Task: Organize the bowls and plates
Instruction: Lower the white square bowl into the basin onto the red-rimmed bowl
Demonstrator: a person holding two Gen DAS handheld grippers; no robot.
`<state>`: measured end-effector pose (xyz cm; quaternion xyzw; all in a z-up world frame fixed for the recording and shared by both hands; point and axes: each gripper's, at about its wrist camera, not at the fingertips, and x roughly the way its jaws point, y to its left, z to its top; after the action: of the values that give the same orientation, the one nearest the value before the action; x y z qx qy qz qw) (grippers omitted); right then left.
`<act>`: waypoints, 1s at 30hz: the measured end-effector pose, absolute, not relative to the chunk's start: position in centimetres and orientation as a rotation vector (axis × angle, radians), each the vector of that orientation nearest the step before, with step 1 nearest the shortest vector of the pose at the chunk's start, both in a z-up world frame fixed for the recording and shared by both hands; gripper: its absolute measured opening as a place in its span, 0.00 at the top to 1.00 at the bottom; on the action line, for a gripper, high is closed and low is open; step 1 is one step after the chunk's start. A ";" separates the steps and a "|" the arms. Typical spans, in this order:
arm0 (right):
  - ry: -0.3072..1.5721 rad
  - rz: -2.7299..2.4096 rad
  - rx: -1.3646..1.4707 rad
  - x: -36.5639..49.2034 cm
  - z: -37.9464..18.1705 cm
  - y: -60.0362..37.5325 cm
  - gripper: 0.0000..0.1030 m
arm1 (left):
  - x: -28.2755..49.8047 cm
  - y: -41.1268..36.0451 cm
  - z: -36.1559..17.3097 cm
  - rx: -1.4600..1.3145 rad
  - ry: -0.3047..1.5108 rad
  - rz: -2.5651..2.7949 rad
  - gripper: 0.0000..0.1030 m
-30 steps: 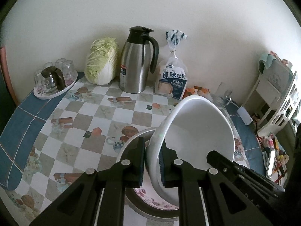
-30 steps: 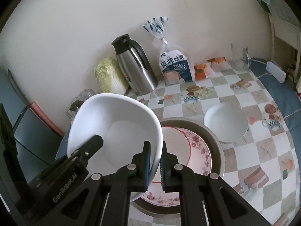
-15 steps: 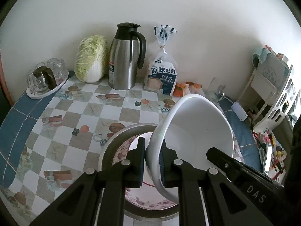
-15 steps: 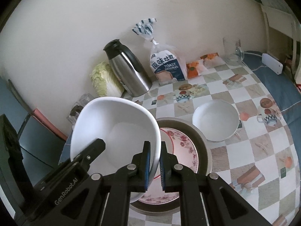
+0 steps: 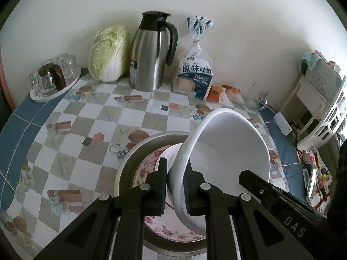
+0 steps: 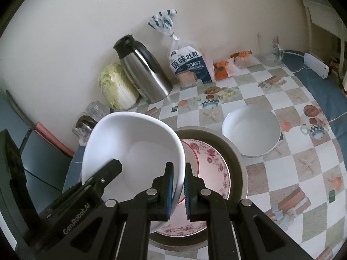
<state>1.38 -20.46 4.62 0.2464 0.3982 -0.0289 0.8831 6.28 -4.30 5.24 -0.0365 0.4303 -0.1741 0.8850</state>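
Both grippers hold one large white bowl (image 5: 225, 149) by opposite rims, above a stack of plates. My left gripper (image 5: 175, 186) is shut on its left rim. My right gripper (image 6: 178, 186) is shut on its right rim; the bowl shows in the right wrist view (image 6: 134, 149) too. Below it sits a grey plate (image 6: 236, 162) with a rose-patterned plate (image 6: 214, 162) and a smaller red-rimmed plate (image 6: 193, 158) stacked on it. The stack shows in the left wrist view (image 5: 147, 149). A second white bowl (image 6: 251, 132) rests on the table to the right of the stack.
Along the wall stand a cabbage (image 5: 108, 52), a steel thermos jug (image 5: 149, 54), a toast bag (image 5: 195, 73), snack packets (image 5: 223, 91) and a glass (image 6: 269, 49). A tray of glasses (image 5: 52, 75) sits at the far left. A white rack (image 5: 321, 99) stands right of the table.
Both grippers have risen and drawn back with the bowl, so more of the table and the plate stack shows. Both grips are unchanged.
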 end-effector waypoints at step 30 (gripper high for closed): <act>0.860 -0.091 0.521 3.6 2.8 -20.8 0.90 | 8.2 -4.9 2.2 -0.060 1.010 -0.363 0.87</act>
<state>3.58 -20.75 2.82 0.2498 0.4121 -0.0437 0.8751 8.18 -4.90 2.17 -0.0288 0.4812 -0.1728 0.8589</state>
